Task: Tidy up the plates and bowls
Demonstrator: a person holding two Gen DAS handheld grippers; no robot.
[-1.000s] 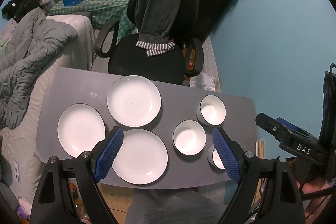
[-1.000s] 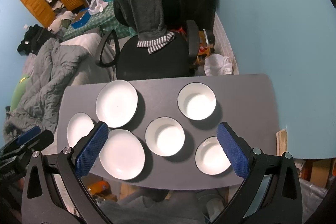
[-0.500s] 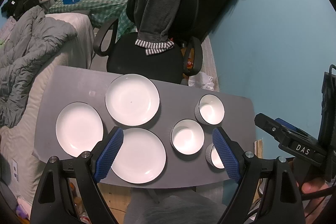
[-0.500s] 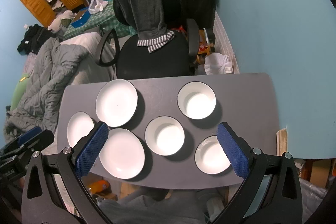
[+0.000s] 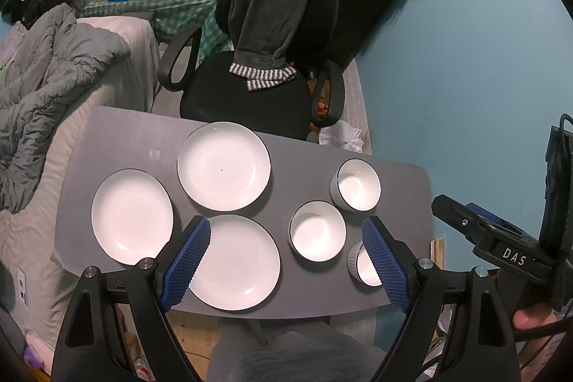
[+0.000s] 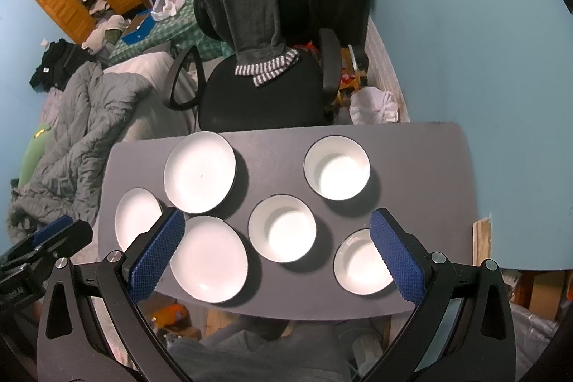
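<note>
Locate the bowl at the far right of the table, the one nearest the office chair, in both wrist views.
Left wrist view: the far bowl sits right of centre, above the left claw, which is open.
Right wrist view: the same bowl sits right of centre, above the open right claw.
Shared landmark: the office chair behind the table's far edge.
</note>
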